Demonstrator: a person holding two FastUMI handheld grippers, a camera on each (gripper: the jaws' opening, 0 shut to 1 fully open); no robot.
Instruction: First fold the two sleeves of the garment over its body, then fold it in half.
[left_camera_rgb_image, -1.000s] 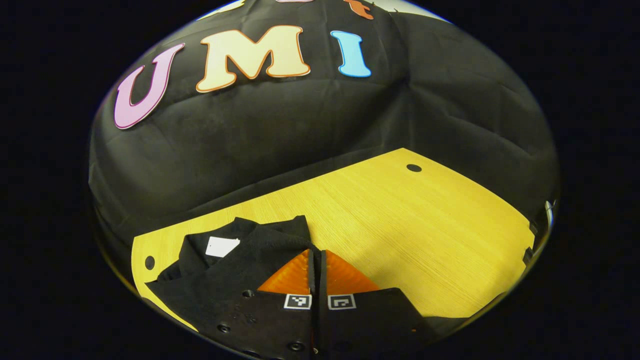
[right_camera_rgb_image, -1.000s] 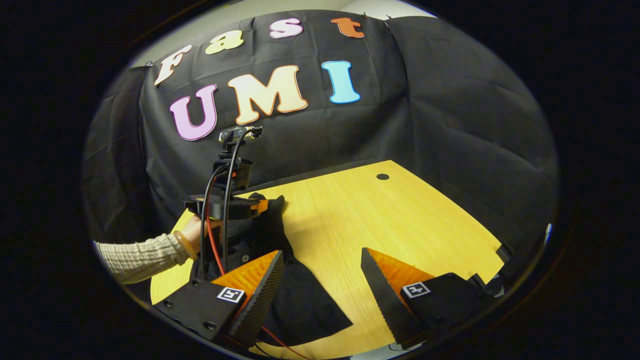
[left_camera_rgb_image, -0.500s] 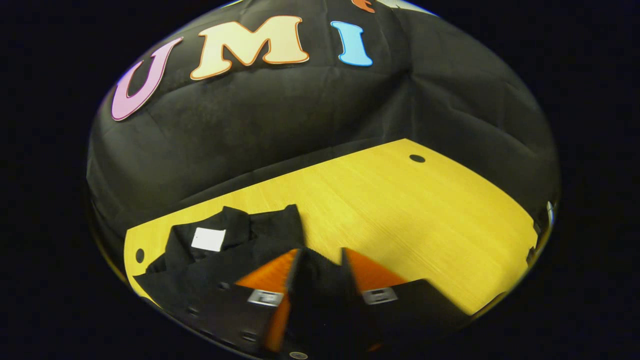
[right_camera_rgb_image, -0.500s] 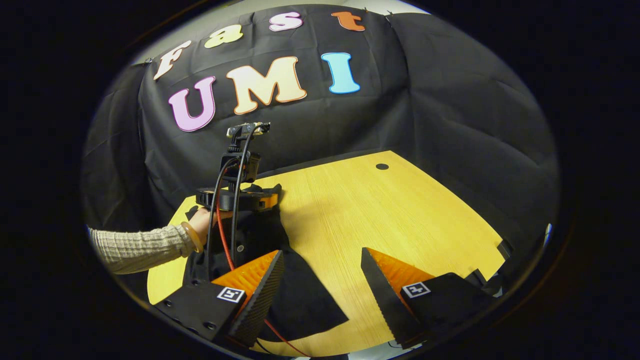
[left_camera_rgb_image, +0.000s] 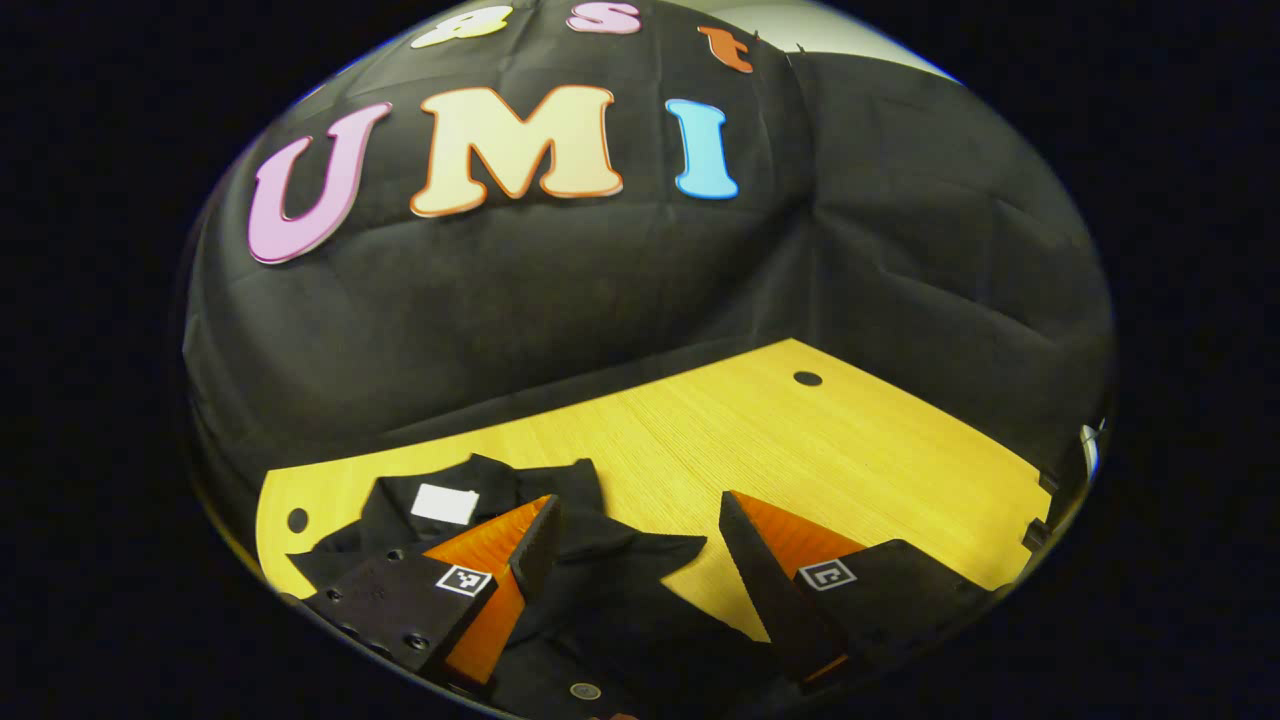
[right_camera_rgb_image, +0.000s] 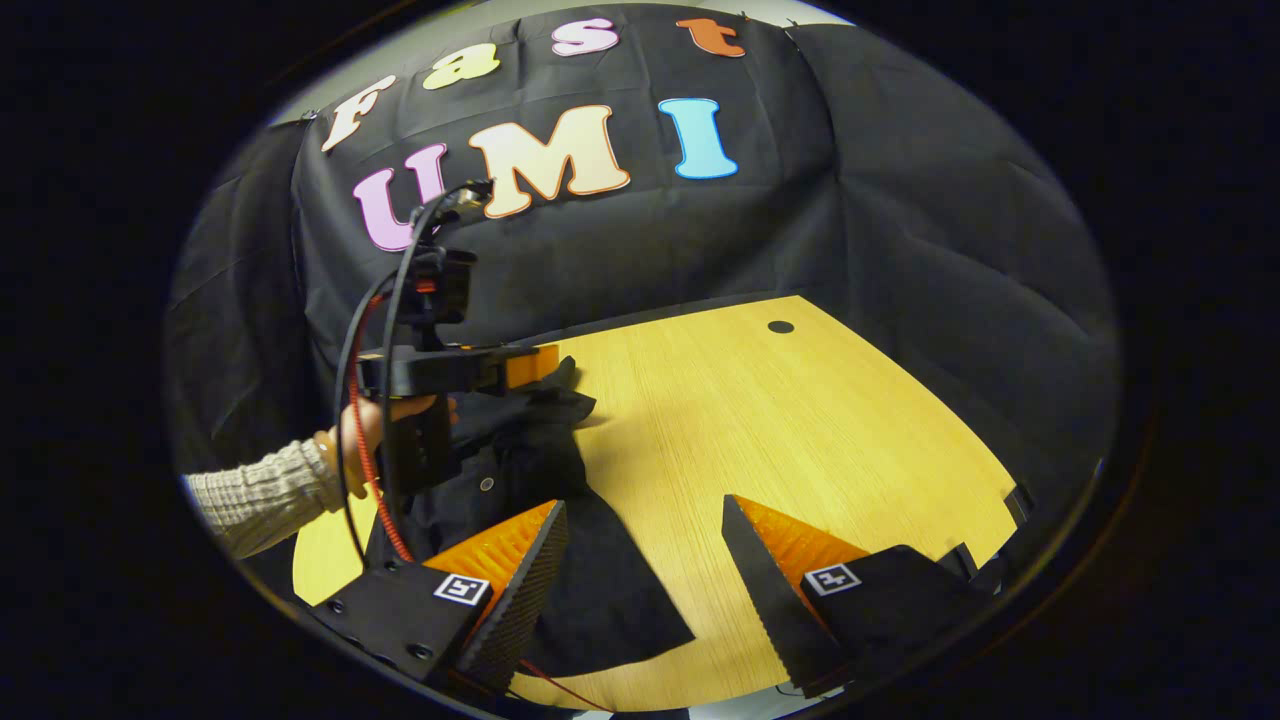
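A black garment (left_camera_rgb_image: 610, 560) with a white neck label (left_camera_rgb_image: 445, 503) lies at the near left of the yellow table (left_camera_rgb_image: 800, 440). My left gripper (left_camera_rgb_image: 635, 535) hangs open just above it, a sleeve lying loose over the body under its fingers. In the right gripper view the same garment (right_camera_rgb_image: 560, 520) stretches from the table's near edge toward the wall. The left gripper (right_camera_rgb_image: 520, 365) hovers over the garment's far end, held by a hand (right_camera_rgb_image: 365, 430) in a knit sleeve. My right gripper (right_camera_rgb_image: 645, 545) stands open above the near hem, holding nothing.
The table (right_camera_rgb_image: 780, 430) stretches bare to the right of the garment, with a small round hole (right_camera_rgb_image: 780, 327) near its far corner and another hole (left_camera_rgb_image: 297, 520) at its left end. Black cloth walls close the back and right side. Cables (right_camera_rgb_image: 365, 400) trail from the left gripper.
My left gripper, shut on the sleeve a second ago, has opened and let the sleeve drop on the body, then risen a little. The right gripper has stayed open and nearly still.
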